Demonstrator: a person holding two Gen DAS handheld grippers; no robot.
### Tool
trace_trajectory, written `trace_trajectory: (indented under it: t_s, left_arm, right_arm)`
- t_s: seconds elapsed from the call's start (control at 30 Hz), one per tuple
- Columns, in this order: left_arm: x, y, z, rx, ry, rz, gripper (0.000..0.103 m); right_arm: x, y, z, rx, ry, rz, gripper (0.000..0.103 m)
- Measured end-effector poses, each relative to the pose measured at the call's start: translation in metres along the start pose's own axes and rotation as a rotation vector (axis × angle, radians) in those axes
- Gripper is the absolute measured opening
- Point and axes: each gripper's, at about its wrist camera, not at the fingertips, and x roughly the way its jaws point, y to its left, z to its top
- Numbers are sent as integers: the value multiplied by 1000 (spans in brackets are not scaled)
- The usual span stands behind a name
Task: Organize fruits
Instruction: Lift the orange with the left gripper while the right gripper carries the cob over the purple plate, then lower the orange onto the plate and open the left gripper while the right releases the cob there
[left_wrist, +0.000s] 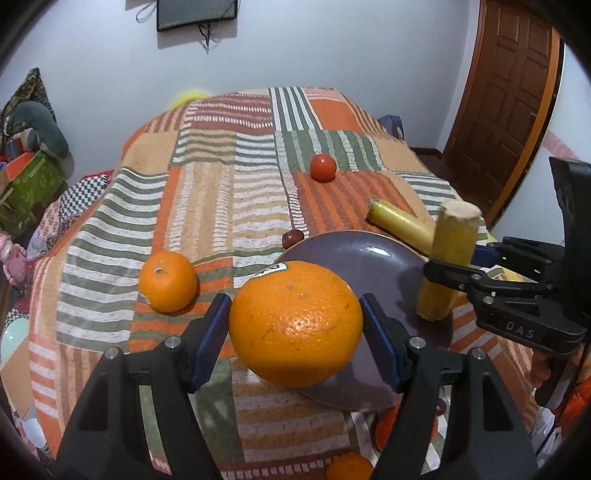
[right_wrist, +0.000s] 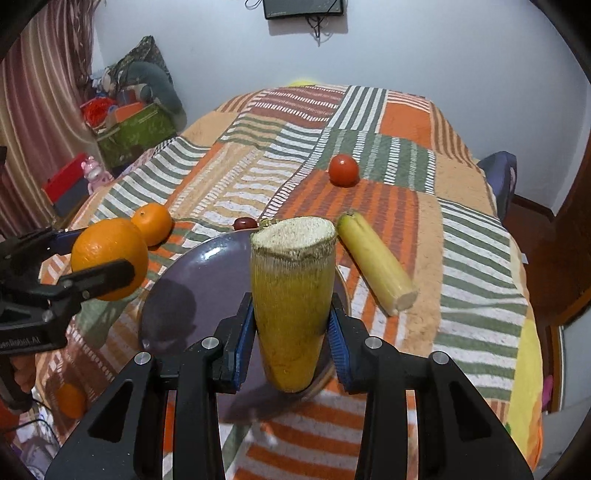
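My left gripper (left_wrist: 295, 328) is shut on a large orange (left_wrist: 295, 325) with a sticker, held above the near left rim of a dark purple plate (left_wrist: 369, 258). It also shows in the right wrist view (right_wrist: 109, 258). My right gripper (right_wrist: 291, 325) is shut on a yellow cut stalk piece (right_wrist: 291, 302), held upright over the plate (right_wrist: 207, 280); it also shows in the left wrist view (left_wrist: 448, 258). A second yellow stalk piece (right_wrist: 375, 266) lies on the cloth right of the plate. A small orange (left_wrist: 168, 280) lies left of the plate.
A striped patchwork cloth (left_wrist: 207, 192) covers the table. A red tomato (left_wrist: 322, 168) sits farther back. A small dark red fruit (left_wrist: 293, 238) lies at the plate's far rim. Another orange (right_wrist: 70, 400) lies at the near left. Boxes and clutter stand left of the table.
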Motion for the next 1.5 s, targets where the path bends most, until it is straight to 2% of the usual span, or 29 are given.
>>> trace_trajectory:
  t_s: [0.43, 0.8, 1.03, 1.13, 1.27, 1.33, 1.4, 1.5]
  left_arm:
    - [52, 2, 13, 49, 102, -19, 70]
    - [74, 5, 14, 57, 145, -25, 70]
    - [76, 4, 15, 63, 141, -28, 70]
    - [74, 4, 16, 60, 140, -46, 72]
    - [70, 5, 18, 47, 129, -48, 82]
    - [67, 6, 18, 43, 130, -46, 82]
    - [63, 6, 17, 43, 128, -43, 82]
    - [52, 7, 17, 44, 104, -34, 82]
  right_arm:
    - [44, 5, 20, -31, 51, 30, 34]
    - [64, -3, 15, -24, 105, 40, 34]
    - [66, -2, 17, -55, 119, 41, 34]
    - [66, -2, 17, -51, 123, 41, 34]
    - [66, 0, 17, -45, 127, 36, 34]
    - [63, 1, 17, -40, 128, 50, 36]
    - [59, 4, 18, -45, 117, 47, 46]
    - [49, 7, 19, -58, 94, 37, 49]
